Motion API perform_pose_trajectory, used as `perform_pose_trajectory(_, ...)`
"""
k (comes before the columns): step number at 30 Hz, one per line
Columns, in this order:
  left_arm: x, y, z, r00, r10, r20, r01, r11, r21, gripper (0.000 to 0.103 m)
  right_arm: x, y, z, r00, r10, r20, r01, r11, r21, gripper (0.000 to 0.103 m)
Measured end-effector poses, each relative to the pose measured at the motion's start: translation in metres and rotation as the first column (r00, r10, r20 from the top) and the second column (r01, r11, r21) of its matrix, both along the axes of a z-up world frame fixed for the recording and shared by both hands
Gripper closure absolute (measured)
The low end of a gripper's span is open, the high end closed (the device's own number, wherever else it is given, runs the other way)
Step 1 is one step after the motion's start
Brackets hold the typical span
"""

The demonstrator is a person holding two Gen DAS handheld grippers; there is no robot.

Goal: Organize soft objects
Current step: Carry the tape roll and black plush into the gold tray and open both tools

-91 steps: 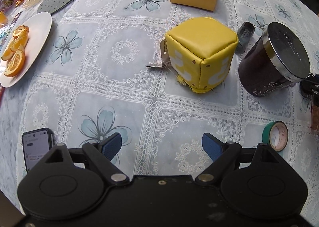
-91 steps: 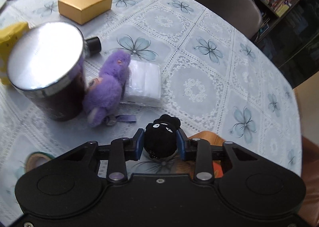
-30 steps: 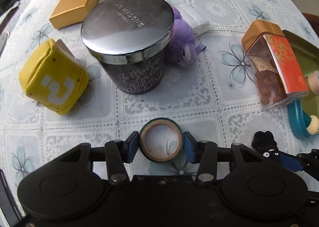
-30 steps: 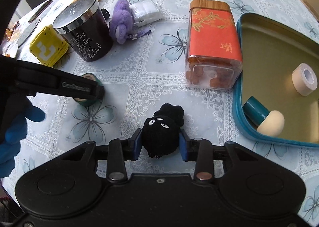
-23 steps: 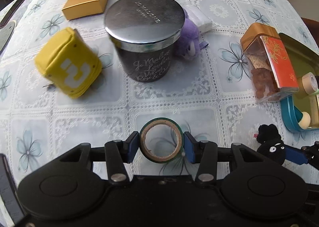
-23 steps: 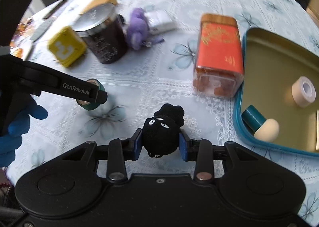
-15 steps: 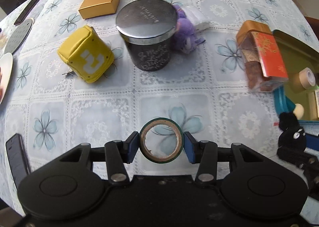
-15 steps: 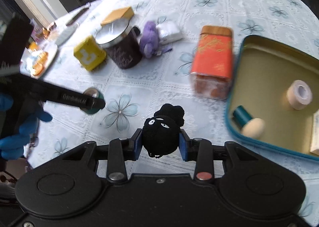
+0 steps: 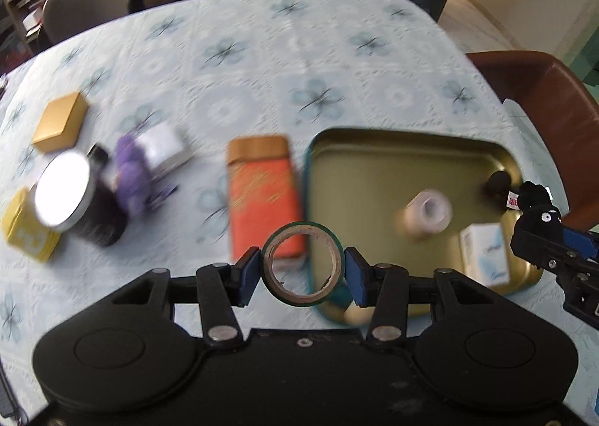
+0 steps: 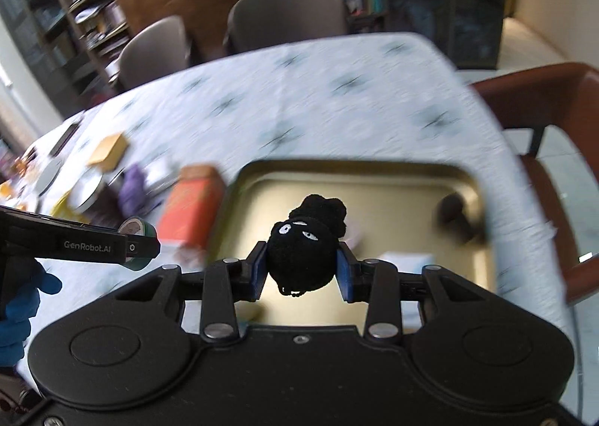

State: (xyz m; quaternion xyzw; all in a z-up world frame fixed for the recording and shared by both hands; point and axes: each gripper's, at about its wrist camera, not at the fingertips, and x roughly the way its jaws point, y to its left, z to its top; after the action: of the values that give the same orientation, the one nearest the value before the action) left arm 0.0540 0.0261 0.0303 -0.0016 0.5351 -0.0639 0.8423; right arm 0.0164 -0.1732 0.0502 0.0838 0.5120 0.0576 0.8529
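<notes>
My left gripper (image 9: 302,272) is shut on a green tape roll (image 9: 303,301), held in the air above the near left edge of a teal-rimmed gold tray (image 9: 374,171). My right gripper (image 10: 301,270) is shut on a black plush toy with white eyes (image 10: 304,246), held over the tray (image 10: 374,182); it also shows at the right edge of the left wrist view (image 9: 539,210). A purple plush (image 9: 131,175) and a yellow soft cube (image 9: 26,231) lie on the table at left. The views are blurred.
The tray holds a beige tape roll (image 9: 430,210), a white box (image 9: 485,250), a dark round thing (image 9: 498,182) and a teal-handled item (image 9: 353,311). An orange-lidded jar (image 9: 262,197), a dark candle jar (image 9: 75,197), a white packet (image 9: 161,145) and a gold box (image 9: 60,122) stand left. Chairs ring the table.
Both grippers have risen and swung right toward the tray, each still holding its object. The tape roll has left the table, and the black plush now hangs above the tray.
</notes>
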Motion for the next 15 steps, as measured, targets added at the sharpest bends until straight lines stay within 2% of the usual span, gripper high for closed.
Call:
perform_pose_trajectory(3, 0.017, -0.027, 0.001, 1.000, 0.005, 0.020, -0.006, 1.000, 0.022, 0.056, 0.009, -0.021, 0.002, 1.000, -0.014, 0.022, 0.014, 1.000, 0.026, 0.064)
perform_pose_trajectory(7, 0.032, -0.046, -0.001, 0.999, 0.030, 0.038, -0.032, 0.997, 0.068, 0.031, 0.020, -0.037, -0.002, 0.999, -0.007, 0.038, 0.006, 1.000, 0.030, 0.062)
perform_pose_trajectory(8, 0.034, -0.049, -0.002, 0.999, 0.035, 0.040, -0.038, 0.996, 0.078, 0.028, 0.023, -0.040, -0.004, 0.999, -0.009, 0.036, 0.008, 1.000, 0.030, 0.061)
perform_pose_trajectory(12, 0.035, -0.052, -0.005, 0.999, 0.050, 0.003, -0.050, 0.995, 0.092, 0.026, 0.033, -0.044, -0.013, 1.000, -0.004, 0.019, 0.004, 1.000, 0.009, 0.059)
perform_pose_trajectory(15, 0.030, -0.050, -0.010, 0.997, 0.071, -0.030, -0.068, 0.993, 0.092, 0.025, 0.033, -0.052, -0.018, 1.000, -0.008, -0.004, 0.008, 0.999, 0.041, 0.055)
